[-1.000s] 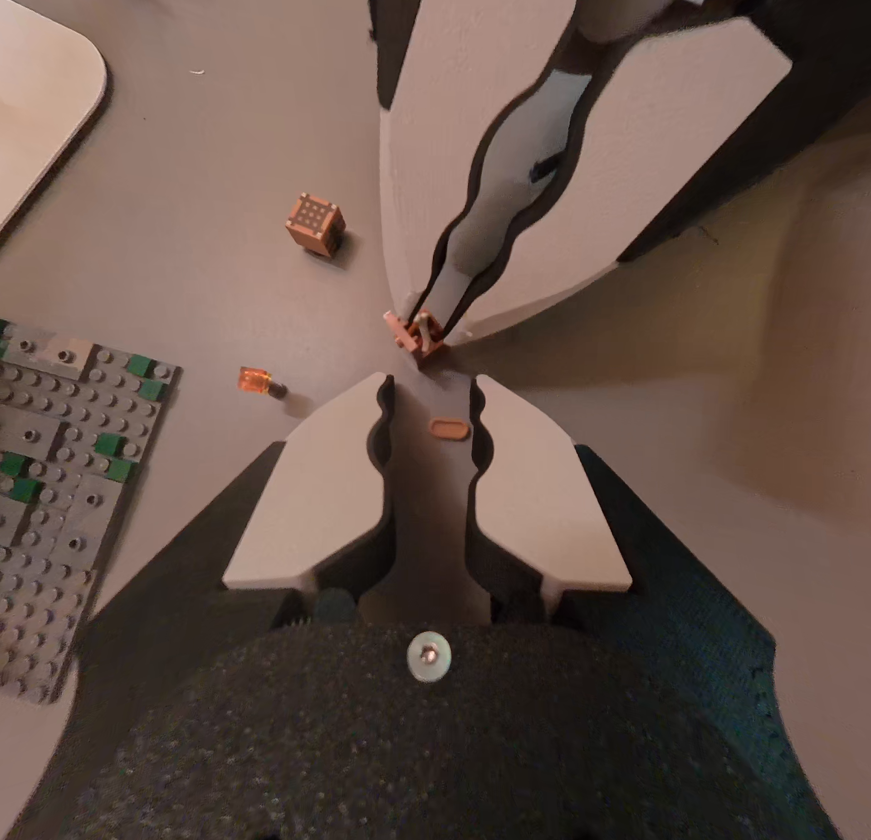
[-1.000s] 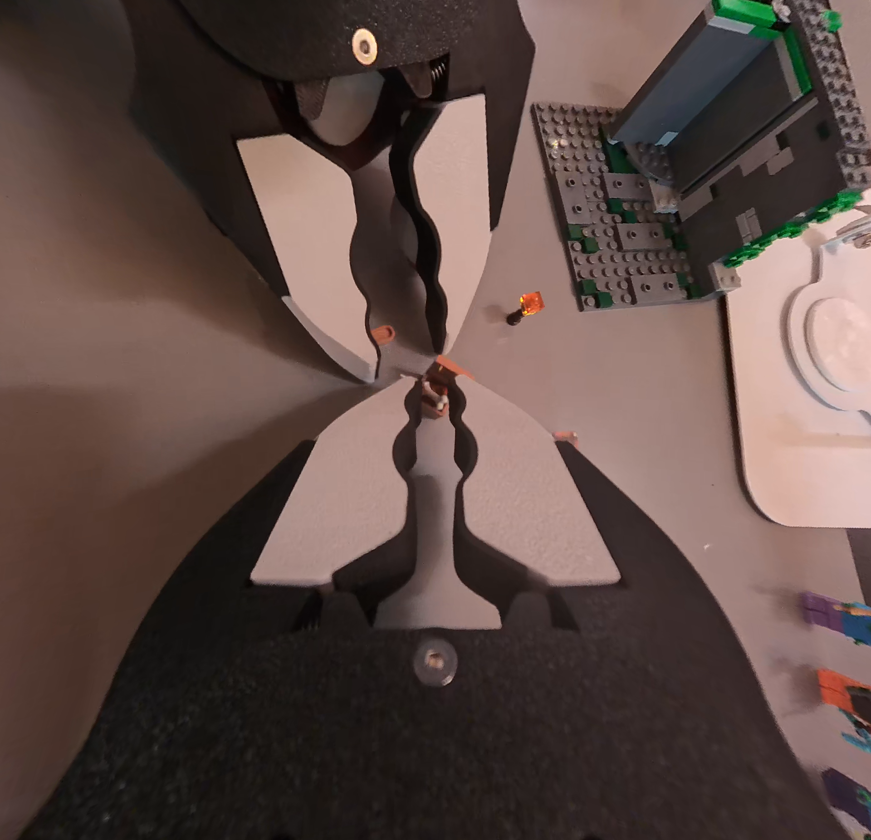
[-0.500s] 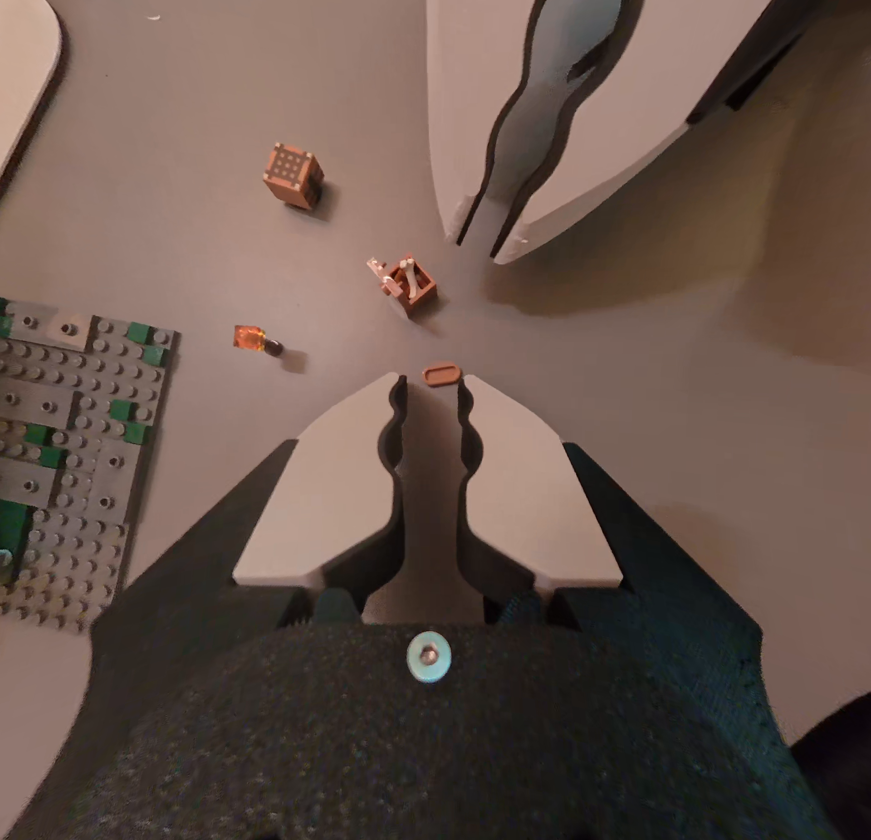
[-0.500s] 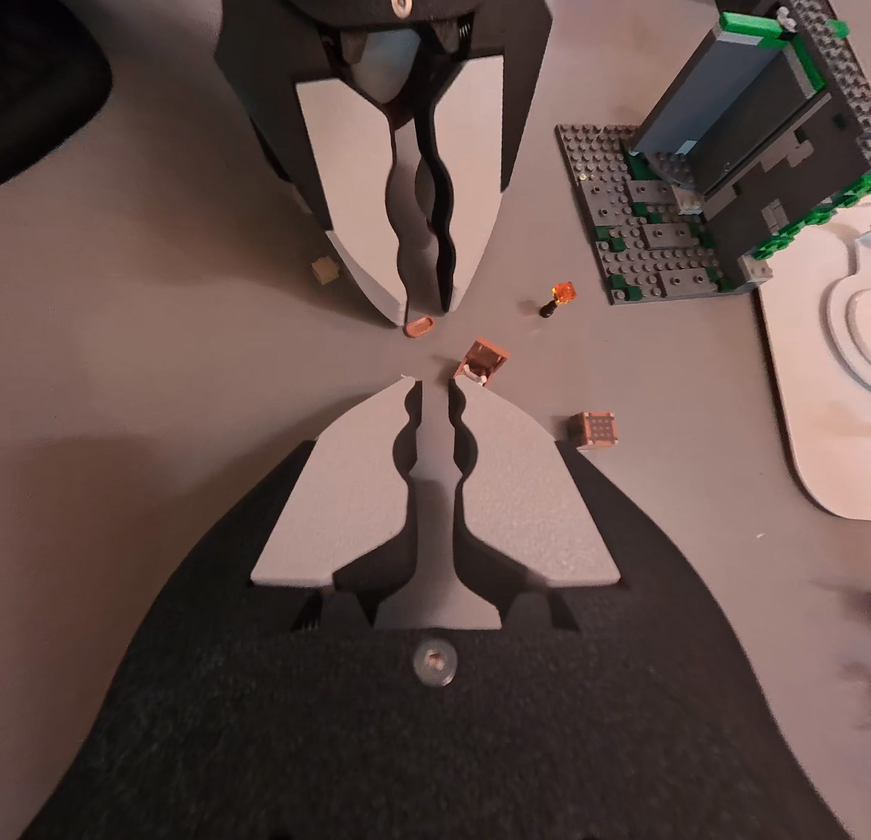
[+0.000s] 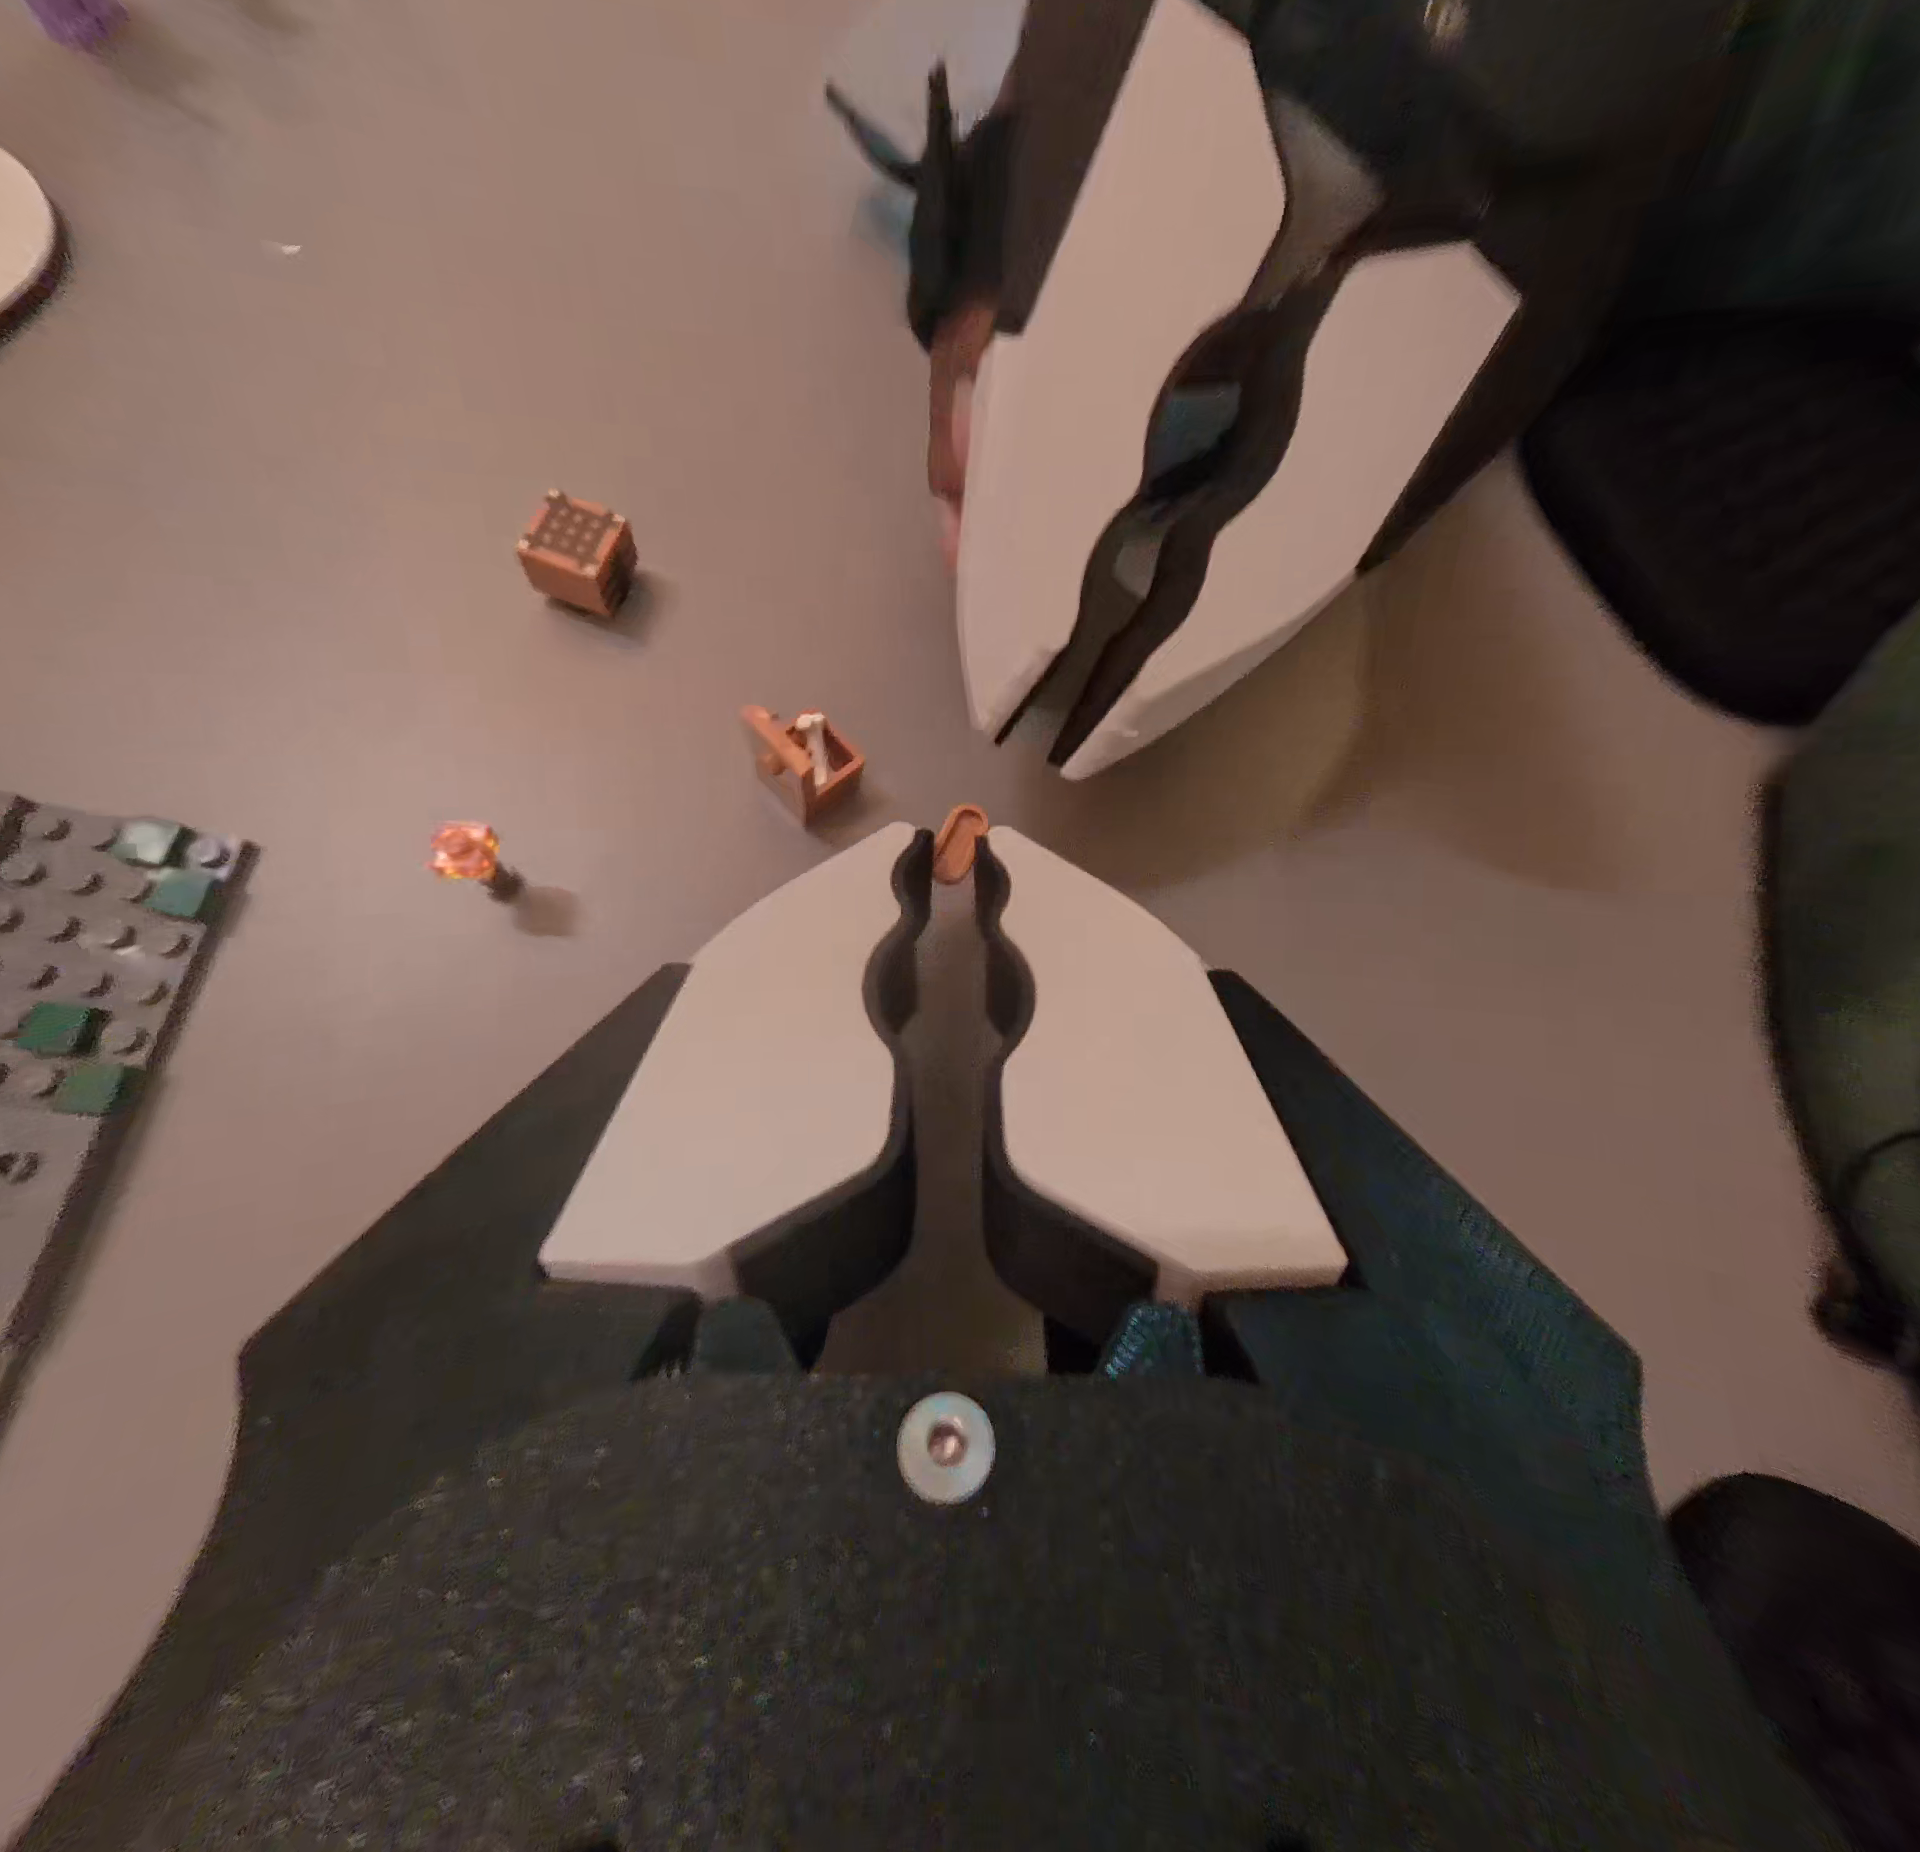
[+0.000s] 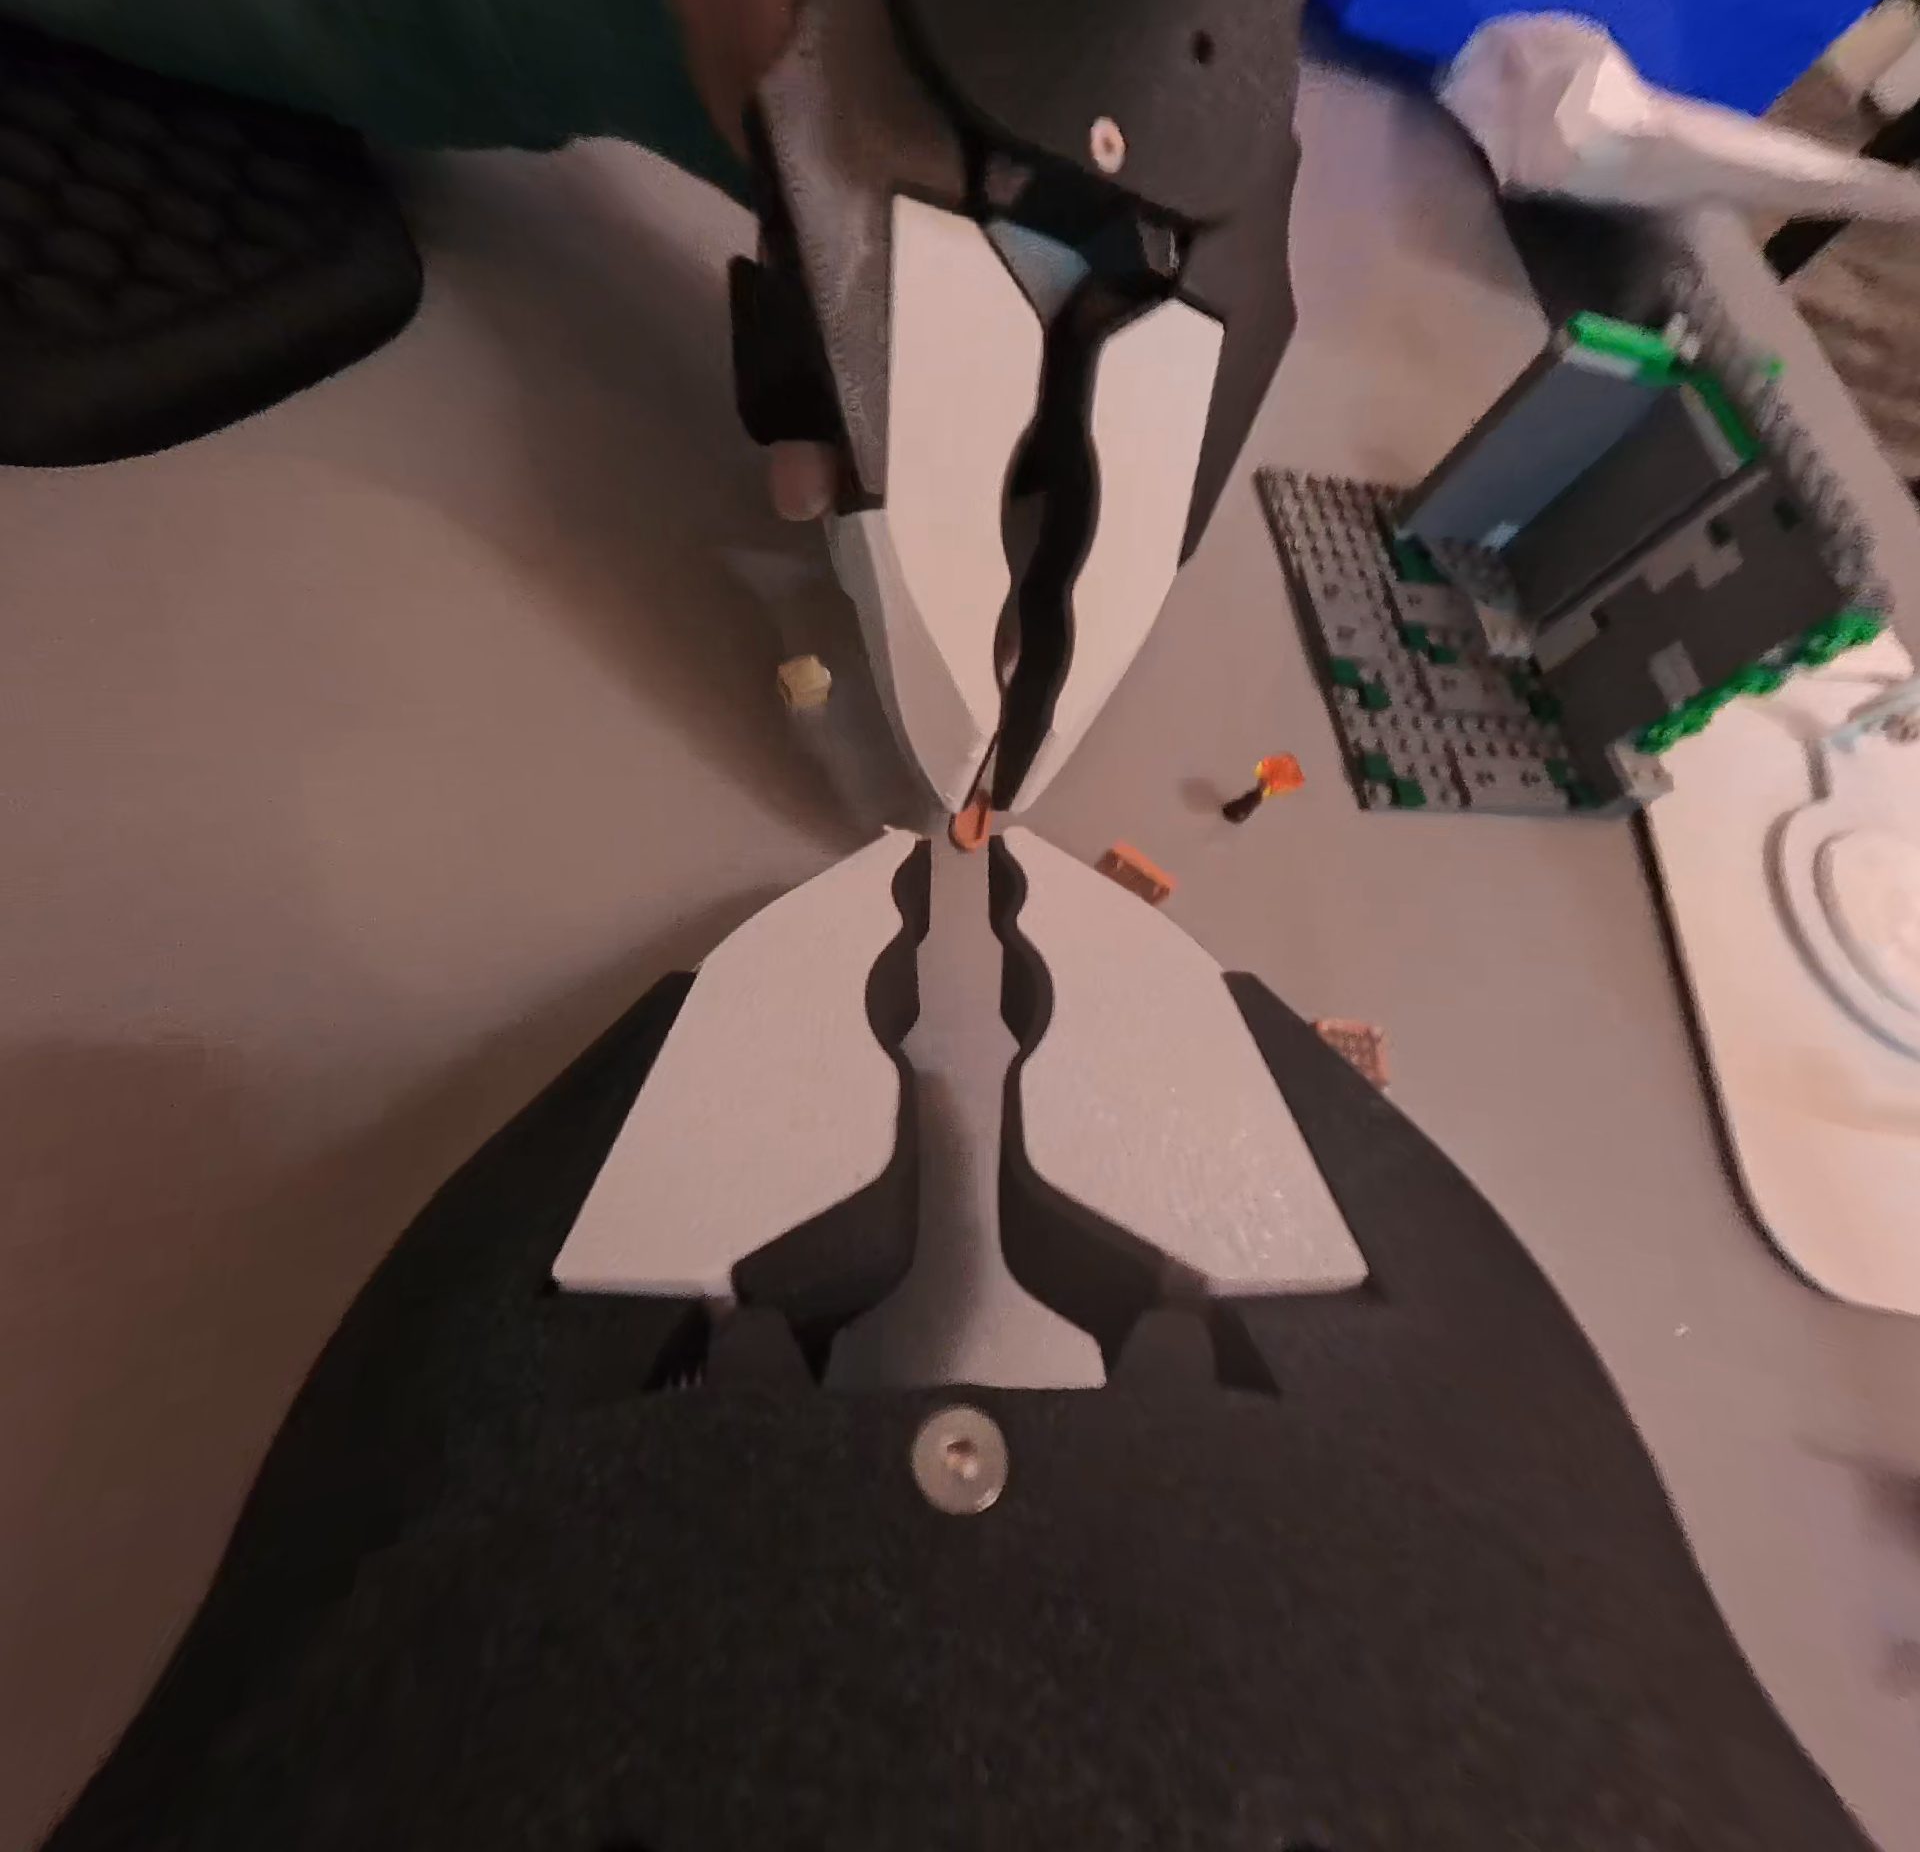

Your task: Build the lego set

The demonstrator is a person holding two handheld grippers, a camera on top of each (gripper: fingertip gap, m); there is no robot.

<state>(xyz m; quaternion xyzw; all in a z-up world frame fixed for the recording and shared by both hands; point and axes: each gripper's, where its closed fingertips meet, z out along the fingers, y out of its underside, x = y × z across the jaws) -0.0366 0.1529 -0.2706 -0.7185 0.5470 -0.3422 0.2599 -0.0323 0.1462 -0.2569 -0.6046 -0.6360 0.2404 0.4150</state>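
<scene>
My left gripper (image 5: pixel 954 848) is shut on a small brown oval piece (image 5: pixel 958 842), held tilted at its fingertips. In the right wrist view the left gripper (image 6: pixel 982 810) points down with the oval piece (image 6: pixel 971 828) at its tips. My right gripper (image 6: pixel 954 852) is slightly open and empty, tip to tip with the left one. It also shows in the left wrist view (image 5: pixel 1039 753). A small brown open chest (image 5: pixel 810 758) with a white bone in it stands on the table just left of both grippers' tips.
A brown cube (image 5: pixel 577 550) and an orange torch piece (image 5: pixel 468 857) lie left of the chest. The grey studded baseplate (image 6: pixel 1340 597) with the grey-and-green building (image 6: pixel 1642 514) stands at the right. A white tray (image 6: pixel 1766 1127) and a tan piece (image 6: pixel 805 682) are nearby. Less than 4 cm separates the two grippers' tips. The brown cube (image 5: pixel 577 550) is about 9 cm from both grippers' fingertips.
My right gripper let go of the chest, set it on the table and drew back. My left gripper closed on the oval piece and lifted it off the table.
</scene>
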